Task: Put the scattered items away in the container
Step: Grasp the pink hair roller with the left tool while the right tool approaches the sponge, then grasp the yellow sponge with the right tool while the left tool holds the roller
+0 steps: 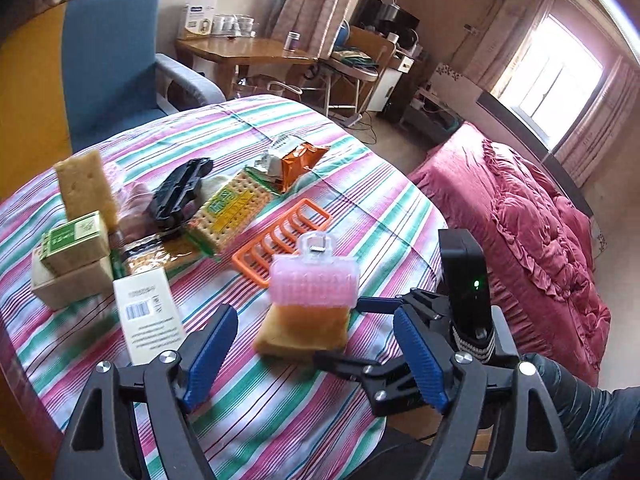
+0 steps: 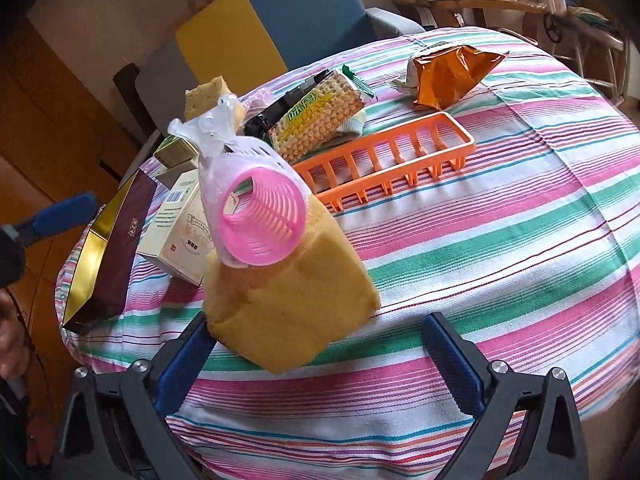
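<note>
A yellow sponge (image 2: 296,304) lies near the front of the striped table, with a pink hair roller in a clear clip (image 2: 256,216) on top of it; both show in the left wrist view, sponge (image 1: 304,328) and roller (image 1: 314,280). My right gripper (image 2: 320,364) is open, its jaws on either side of the sponge and just short of it. My left gripper (image 1: 316,356) is open and empty, facing the same sponge. An orange slotted rack (image 2: 392,160) lies behind them. The right gripper's fingers (image 1: 420,356) show in the left view.
Further back lie a cracker pack (image 1: 230,208), an orange snack bag (image 1: 298,160), a black object (image 1: 180,192), another sponge (image 1: 86,188), green and white boxes (image 1: 76,240) and a dark gold-edged box (image 2: 108,256). A blue chair (image 1: 108,56) stands behind; a pink bed (image 1: 520,232) at right.
</note>
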Tool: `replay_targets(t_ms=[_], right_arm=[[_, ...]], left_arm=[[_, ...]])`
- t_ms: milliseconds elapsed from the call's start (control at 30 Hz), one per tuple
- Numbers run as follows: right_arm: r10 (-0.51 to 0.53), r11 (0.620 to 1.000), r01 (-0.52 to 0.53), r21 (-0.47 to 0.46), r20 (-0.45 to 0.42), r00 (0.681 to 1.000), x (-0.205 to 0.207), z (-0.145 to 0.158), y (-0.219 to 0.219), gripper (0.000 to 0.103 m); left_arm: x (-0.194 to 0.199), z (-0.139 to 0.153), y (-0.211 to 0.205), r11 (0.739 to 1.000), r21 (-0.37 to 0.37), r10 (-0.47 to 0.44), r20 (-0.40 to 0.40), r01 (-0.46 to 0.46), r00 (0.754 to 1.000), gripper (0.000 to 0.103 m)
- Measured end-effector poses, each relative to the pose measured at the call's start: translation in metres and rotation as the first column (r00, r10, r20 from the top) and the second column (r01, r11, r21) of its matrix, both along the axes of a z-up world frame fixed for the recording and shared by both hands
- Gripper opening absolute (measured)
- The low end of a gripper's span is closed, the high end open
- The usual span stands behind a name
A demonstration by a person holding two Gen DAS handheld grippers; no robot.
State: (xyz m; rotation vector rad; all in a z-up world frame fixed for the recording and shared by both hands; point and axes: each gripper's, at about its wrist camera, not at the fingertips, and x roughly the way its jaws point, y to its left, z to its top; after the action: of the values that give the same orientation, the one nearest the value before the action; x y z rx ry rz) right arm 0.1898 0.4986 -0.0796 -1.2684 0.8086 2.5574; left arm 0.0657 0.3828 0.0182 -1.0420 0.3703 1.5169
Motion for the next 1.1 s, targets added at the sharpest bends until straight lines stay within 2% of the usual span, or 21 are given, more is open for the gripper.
replay_targets(t_ms=[167, 400, 533, 600, 767, 967, 1100], right_arm=[[0.008, 1.0, -0.008, 0.006, -0.014, 1.0, -0.001, -0.001, 0.001, 0.103], [0.013, 1.0, -0.013, 0.014, -0.033, 0.999, 0.0, -0.001, 0.003, 0.103], [0.011, 1.0, -0.01, 0.017, -0.045, 0.999, 0.001, -0.001, 0.004, 0.103], [0.006, 1.0, -0.006, 0.015, -0.054, 0.999, 0.002, -0.002, 0.004, 0.103], [-0.008, 0.998, 0.013, 0.056, -0.086, 0.996, 0.004, -0.004, -0.005, 0.103], [-0.021, 0.992, 0.028, 0.127, -0.056, 0.998, -0.005, 0.003, -0.014, 0.103], [0.053, 0.978, -0.04, 0.205, -0.062, 0.997, -0.012, 0.016, -0.03, 0.103]], left_arm=[[-0.001, -0.01, 0.03, 0.998, -0.042, -0.039, 0.003, 0.039, 0.999, 0.083], [-0.009, -0.029, 0.045, 0.995, -0.096, -0.023, 0.003, 0.023, 1.0, 0.083], [-0.018, -0.038, 0.046, 0.995, -0.096, -0.001, 0.053, 0.006, 0.999, 0.077], [-0.017, -0.037, 0.042, 0.996, -0.084, -0.01, 0.065, 0.015, 0.998, 0.067], [-0.013, -0.029, 0.024, 0.999, -0.047, 0.002, 0.035, 0.0, 0.999, 0.066], [-0.023, -0.027, -0.009, 0.998, 0.003, 0.064, 0.135, -0.065, 0.989, 0.066], [-0.024, -0.026, -0.039, 0.993, 0.03, 0.106, 0.149, -0.112, 0.983, 0.066]])
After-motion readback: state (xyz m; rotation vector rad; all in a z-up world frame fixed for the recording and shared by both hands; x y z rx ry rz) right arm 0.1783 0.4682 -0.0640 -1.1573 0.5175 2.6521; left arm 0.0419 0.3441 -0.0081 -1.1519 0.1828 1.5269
